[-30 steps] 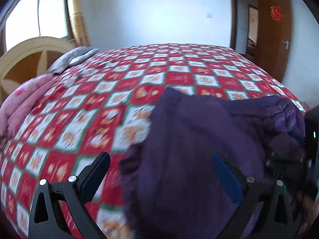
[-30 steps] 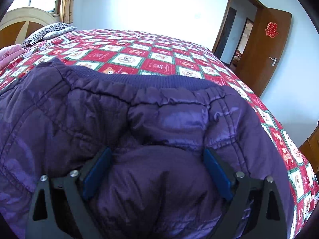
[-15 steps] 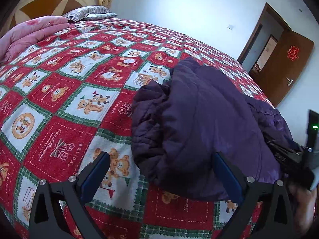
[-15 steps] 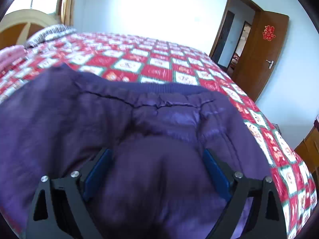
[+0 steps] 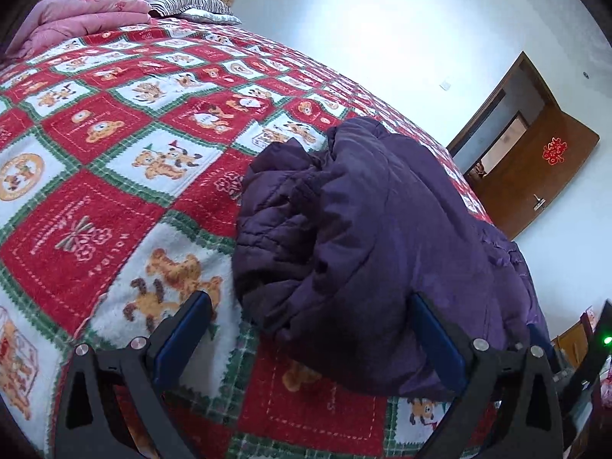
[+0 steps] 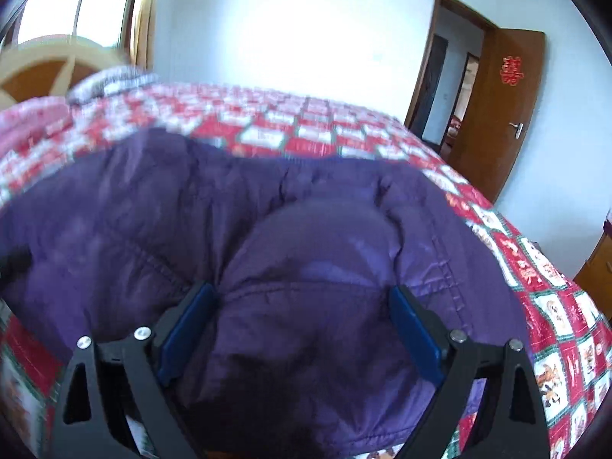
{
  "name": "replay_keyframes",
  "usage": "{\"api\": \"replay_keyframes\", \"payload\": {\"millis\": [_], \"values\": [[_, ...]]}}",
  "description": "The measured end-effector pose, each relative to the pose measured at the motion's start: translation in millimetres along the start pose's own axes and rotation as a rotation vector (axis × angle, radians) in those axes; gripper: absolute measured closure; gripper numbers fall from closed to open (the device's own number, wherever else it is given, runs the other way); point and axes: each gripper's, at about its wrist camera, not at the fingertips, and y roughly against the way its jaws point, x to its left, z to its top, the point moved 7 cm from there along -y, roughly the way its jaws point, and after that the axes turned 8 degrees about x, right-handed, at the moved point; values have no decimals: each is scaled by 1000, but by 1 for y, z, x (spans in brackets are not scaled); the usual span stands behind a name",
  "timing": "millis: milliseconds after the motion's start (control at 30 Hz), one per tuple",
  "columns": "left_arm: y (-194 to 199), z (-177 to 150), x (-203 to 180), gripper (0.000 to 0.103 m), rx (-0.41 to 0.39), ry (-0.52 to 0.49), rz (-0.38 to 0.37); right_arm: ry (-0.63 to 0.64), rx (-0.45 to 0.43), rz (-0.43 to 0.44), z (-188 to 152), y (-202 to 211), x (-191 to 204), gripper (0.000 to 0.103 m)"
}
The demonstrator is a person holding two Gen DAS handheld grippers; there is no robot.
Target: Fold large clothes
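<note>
A dark purple padded jacket (image 5: pixel 375 237) lies folded in a thick bundle on the red, white and green bear-print blanket (image 5: pixel 114 176). My left gripper (image 5: pixel 310 340) is open, with the bundle's near left end lying between its blue pads, not pinched. In the right wrist view the jacket (image 6: pixel 298 252) fills the lower frame. My right gripper (image 6: pixel 302 329) is open, with a puffed bulge of the jacket between its fingers. The right wrist view is blurred.
A pink quilt (image 5: pixel 80 19) and a striped pillow (image 5: pixel 191 7) lie at the head of the bed by the wooden headboard (image 6: pixel 46 72). A brown door (image 6: pixel 501 107) stands open at the right. A wooden cabinet (image 6: pixel 596 264) is by the bed's right edge.
My left gripper has pulled back and tilted down, off the jacket, so the bundle's left end now shows whole. My right gripper has shifted a little over the jacket. Both stay open.
</note>
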Motion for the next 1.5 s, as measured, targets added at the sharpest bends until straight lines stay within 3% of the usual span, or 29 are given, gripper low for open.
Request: {"api": "replay_keyframes", "payload": {"millis": [333,500,700,833,1033,1500], "values": [[-6,10,-18,4,-38,54,-198,0,-4,-3,-5,-8,1,6],[1,18,-18,37,-49,25,-247,-11,-21,0,-10,-5,0,6],[17,26,-44,46,-97,-104,-244,-27,-34,7,-10,-3,-3,6],[31,31,-72,49,-138,-226,-236,-37,-34,13,-10,-2,-5,6],[50,27,-131,52,-209,-494,-216,-58,-39,36,-11,0,-8,7],[54,-19,-244,52,-212,-1050,-215,-144,-86,138,-40,36,-47,12]]}}
